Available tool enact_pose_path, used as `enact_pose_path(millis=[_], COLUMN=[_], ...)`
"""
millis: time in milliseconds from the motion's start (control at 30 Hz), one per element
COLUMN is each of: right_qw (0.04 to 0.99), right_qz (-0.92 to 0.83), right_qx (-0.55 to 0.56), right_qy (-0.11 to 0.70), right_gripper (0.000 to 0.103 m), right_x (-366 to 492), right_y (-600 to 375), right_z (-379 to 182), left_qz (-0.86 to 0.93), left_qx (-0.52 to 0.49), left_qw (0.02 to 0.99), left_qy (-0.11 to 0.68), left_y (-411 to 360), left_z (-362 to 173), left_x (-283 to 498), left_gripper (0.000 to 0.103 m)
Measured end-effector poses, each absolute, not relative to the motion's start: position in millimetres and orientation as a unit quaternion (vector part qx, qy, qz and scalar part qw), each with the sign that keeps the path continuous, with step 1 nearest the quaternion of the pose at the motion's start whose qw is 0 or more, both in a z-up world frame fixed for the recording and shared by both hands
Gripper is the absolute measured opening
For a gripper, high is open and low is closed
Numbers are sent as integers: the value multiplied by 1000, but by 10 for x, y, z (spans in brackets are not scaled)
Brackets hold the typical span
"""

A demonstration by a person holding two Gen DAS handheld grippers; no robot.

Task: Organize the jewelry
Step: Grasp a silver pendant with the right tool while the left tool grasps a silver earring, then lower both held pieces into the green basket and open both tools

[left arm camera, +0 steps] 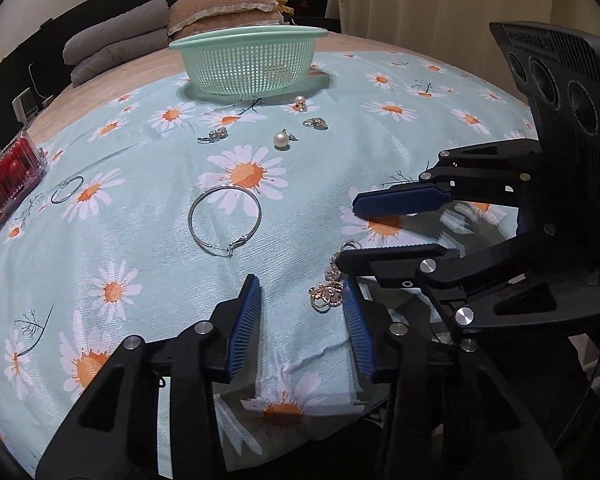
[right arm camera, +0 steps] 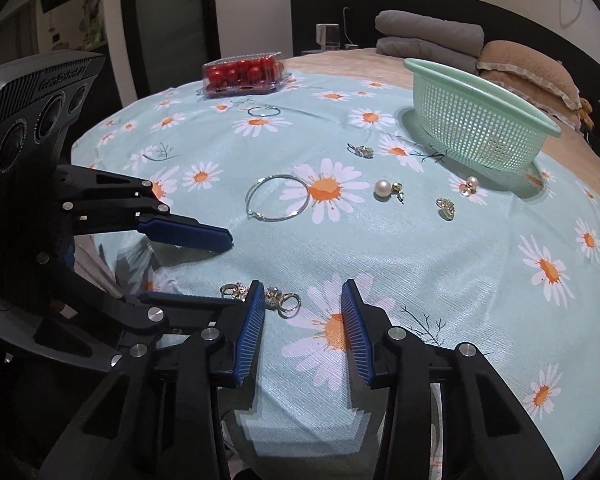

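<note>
Both claws gape empty; the gold chain [left arm camera: 329, 288] lies on the cloth [left arm camera: 140, 240] just inside the left claw's [left arm camera: 298, 304] right finger, beside the right claw [right arm camera: 302, 308]; centre it, close low, avoid pinching cloth, then carry to the basket [left arm camera: 248, 60].

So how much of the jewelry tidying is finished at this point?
Apparently none: nothing is visible through the mesh of the mint-green plastic basket. Both the left hand-held gripper and right hand-held gripper are open and hold nothing. Left on the daisy-print cloth: the large silver wire bangle, small silver ring, white pearl earring and gold chain cluster, nearest the grippers.
</note>
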State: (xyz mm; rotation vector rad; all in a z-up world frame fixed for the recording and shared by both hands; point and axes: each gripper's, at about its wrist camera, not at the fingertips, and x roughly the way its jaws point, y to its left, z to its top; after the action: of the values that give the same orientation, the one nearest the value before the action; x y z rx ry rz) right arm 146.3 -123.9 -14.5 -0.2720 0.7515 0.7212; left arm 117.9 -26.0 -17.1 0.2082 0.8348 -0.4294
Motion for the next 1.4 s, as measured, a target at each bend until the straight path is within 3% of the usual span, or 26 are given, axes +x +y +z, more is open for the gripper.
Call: enact_pose_path(millis=[67, 133, 267, 533, 1400], right_qw=[855, 854, 855, 858, 903], right_qz=[349, 348, 344, 343, 298], right_qx=[-134, -147, -129, -92, -83], right_qy=[360, 358, 365, 372, 297], right_gripper=[22, 15, 3, 2, 2], right_x=[1457, 1415, 1423, 1417, 1827], right_y=[-1211, -1177, -1229, -1432, -1864], right_z=[-175, -197, -196, -79, 766], left_qz=[-211, -214, -213, -216, -197], left_qx=[92, 91, 97, 76, 87], left_qw=[885, 884, 884, 886, 916], left_qy=[405, 406, 405, 402, 337], left_y=[-246, -252, -274, -211, -143], left_z=[-187, -198, -191, -93, 878], left_x=[1193, 1189, 1162, 1156, 1719], left_gripper=[22, 15, 14, 7, 7])
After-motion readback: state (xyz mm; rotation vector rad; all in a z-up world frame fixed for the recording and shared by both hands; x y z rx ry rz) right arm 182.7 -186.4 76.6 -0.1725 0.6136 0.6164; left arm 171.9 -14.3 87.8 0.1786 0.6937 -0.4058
